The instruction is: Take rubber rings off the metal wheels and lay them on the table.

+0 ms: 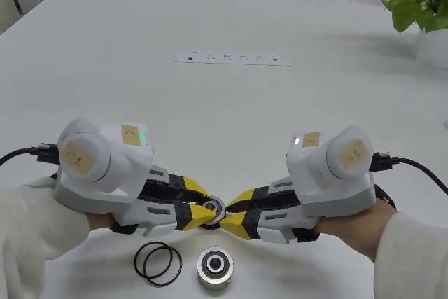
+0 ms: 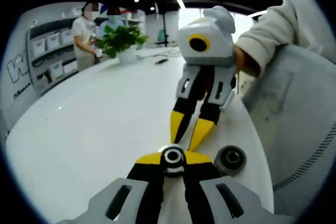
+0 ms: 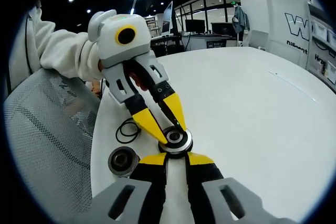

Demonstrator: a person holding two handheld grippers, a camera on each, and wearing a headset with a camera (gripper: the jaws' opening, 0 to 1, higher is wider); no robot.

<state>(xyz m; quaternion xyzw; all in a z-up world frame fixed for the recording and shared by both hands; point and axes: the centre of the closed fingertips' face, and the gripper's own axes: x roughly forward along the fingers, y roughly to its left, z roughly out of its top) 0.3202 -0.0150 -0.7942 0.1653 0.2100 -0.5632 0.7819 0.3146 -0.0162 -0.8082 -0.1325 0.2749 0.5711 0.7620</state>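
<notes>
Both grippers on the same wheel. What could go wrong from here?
1. The held wheel is caught only at the tips of the jaws, where the left gripper and right gripper meet. It may slip under a pull.
2. If dropped, it could hit the spare wheel or loose rings nearby.

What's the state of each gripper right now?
Left gripper: closed on the metal wheel.
Right gripper: tips at the same wheel; whether it grips cannot be told.

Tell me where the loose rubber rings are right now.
In the head view the rubber rings lie flat on the table near the bottom edge, just left of the spare metal wheel and below the left gripper.
</notes>
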